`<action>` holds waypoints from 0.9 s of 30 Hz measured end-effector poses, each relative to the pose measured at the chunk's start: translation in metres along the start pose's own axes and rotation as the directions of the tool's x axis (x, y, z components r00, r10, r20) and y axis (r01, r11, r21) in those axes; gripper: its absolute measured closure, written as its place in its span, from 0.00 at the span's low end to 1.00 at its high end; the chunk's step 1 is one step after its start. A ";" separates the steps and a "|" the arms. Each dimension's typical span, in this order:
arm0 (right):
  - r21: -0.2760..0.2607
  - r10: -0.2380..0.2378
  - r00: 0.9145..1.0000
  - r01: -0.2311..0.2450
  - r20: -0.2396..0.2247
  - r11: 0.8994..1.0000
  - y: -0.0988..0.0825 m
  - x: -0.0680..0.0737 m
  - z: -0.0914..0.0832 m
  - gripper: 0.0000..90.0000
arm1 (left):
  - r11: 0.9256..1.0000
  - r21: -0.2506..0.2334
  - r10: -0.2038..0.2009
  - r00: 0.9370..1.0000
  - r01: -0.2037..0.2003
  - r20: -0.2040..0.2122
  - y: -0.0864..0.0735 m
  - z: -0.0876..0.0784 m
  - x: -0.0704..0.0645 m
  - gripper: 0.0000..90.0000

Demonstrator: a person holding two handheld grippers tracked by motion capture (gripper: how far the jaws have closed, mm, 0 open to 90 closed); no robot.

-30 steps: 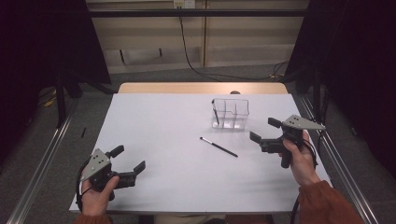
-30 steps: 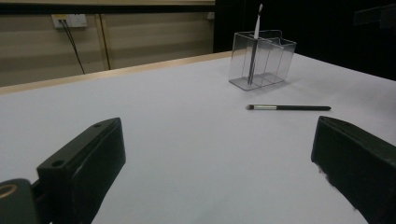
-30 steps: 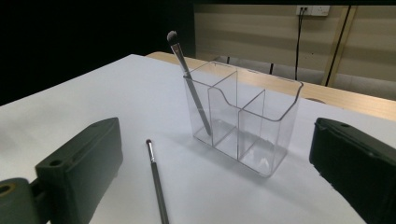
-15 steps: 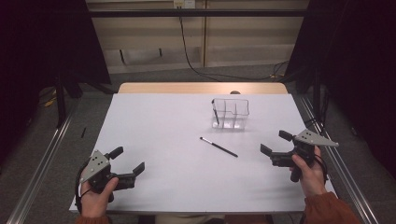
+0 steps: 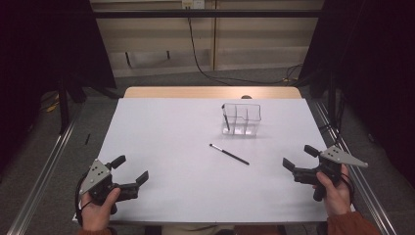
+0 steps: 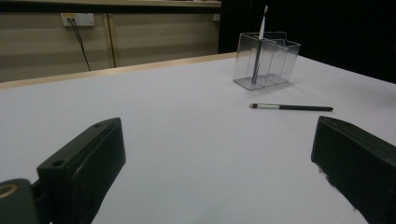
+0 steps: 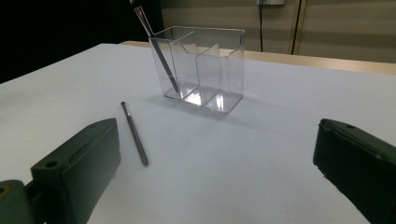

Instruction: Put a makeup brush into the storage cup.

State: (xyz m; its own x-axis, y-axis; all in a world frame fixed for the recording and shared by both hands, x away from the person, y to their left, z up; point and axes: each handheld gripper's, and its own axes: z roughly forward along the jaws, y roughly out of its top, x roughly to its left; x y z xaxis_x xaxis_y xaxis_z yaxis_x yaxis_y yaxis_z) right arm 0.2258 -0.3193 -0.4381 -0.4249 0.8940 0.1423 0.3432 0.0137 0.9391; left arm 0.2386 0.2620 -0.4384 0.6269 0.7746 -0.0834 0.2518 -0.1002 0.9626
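A clear plastic organiser [image 5: 242, 118] [image 6: 267, 59] [image 7: 201, 68] with three compartments stands on the white table [image 5: 166, 142], right of centre and toward the back. One thin brush [image 5: 225, 117] [image 6: 258, 46] [image 7: 159, 51] leans upright in its left compartment. A second slim black brush [image 5: 229, 154] [image 6: 290, 107] [image 7: 134, 133] lies flat on the table in front of the organiser. My left gripper [image 5: 130, 170] [image 6: 215, 168] rests at the front left, open and empty. My right gripper [image 5: 299, 157] [image 7: 219, 168] hovers at the front right edge, open and empty, well right of the lying brush.
The table's wooden far edge [image 5: 210, 92] runs along the back. Metal rails [image 5: 44, 166] flank both sides of the table. A cable [image 5: 195, 54] hangs down the back wall. Dark curtains stand at the left and right.
My right gripper has drawn back toward the front right edge of the table, away from the organiser and the lying brush. The left gripper has stayed put.
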 end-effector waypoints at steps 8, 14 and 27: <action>-0.040 -0.001 1.000 0.001 0.007 0.999 -0.008 0.002 -0.008 0.01 | 1.000 -0.006 -0.001 1.000 0.001 0.001 0.001 -0.002 0.000 0.03; -0.039 -0.023 1.000 0.022 -0.010 0.999 -0.008 0.004 -0.006 0.00 | 1.000 -0.008 0.008 1.000 -0.008 0.002 0.001 -0.001 0.001 0.03; -0.040 -0.018 0.999 0.016 -0.031 0.999 -0.005 0.004 -0.005 0.05 | 1.000 -0.011 0.012 1.000 -0.012 0.012 0.002 0.001 -0.001 0.03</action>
State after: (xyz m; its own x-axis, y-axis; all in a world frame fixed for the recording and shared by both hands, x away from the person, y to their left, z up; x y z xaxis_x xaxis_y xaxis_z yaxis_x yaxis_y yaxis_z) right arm 0.2177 -0.3179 -0.4408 -0.4565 0.8794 0.1352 0.3023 0.0103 0.9532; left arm 0.2392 0.2606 -0.4368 0.6383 0.7661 -0.0751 0.2361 -0.1019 0.9664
